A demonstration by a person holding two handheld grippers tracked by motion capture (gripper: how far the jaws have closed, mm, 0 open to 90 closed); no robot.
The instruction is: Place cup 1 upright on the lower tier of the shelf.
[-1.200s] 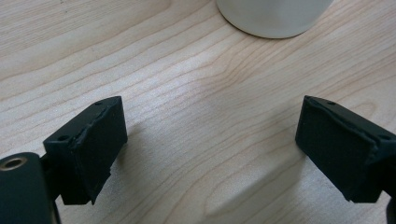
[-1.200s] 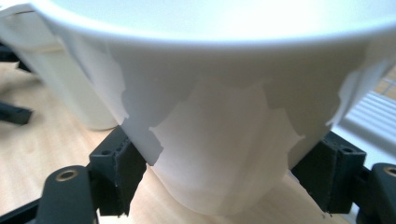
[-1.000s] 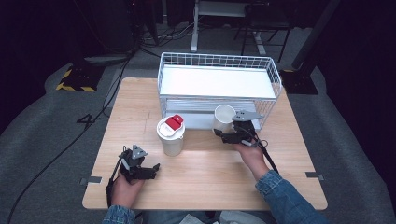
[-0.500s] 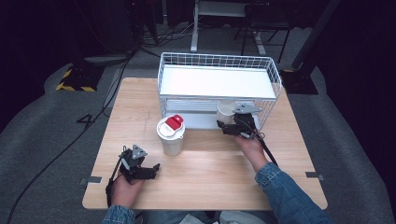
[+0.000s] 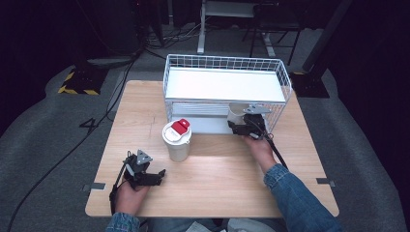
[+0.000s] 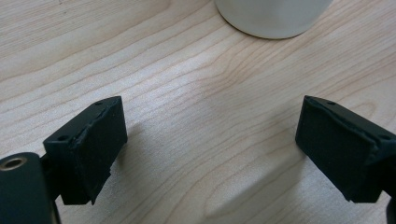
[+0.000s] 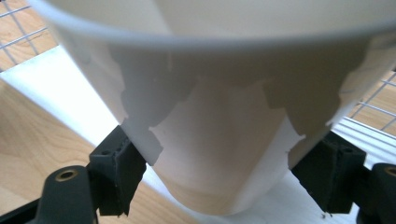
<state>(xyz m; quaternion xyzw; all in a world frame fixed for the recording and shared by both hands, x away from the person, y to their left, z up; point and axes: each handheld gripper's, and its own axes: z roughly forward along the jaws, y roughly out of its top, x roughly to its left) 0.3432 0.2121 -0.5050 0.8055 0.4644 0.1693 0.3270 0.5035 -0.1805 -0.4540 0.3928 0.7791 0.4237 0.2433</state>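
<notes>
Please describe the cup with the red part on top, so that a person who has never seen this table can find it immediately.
Start at the white wire rack at the far side of the wooden table. In front of the rack's left corner stands a white lidded cup, upright on the tabletop. Its red lid tab separates it from the open white cup, held by the right gripper at the rack's lower shelf.

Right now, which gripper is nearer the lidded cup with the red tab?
Left. The left gripper rests just below-left of the lidded cup; the right gripper, clamping a white cup, sits farther off by the basket.
</notes>
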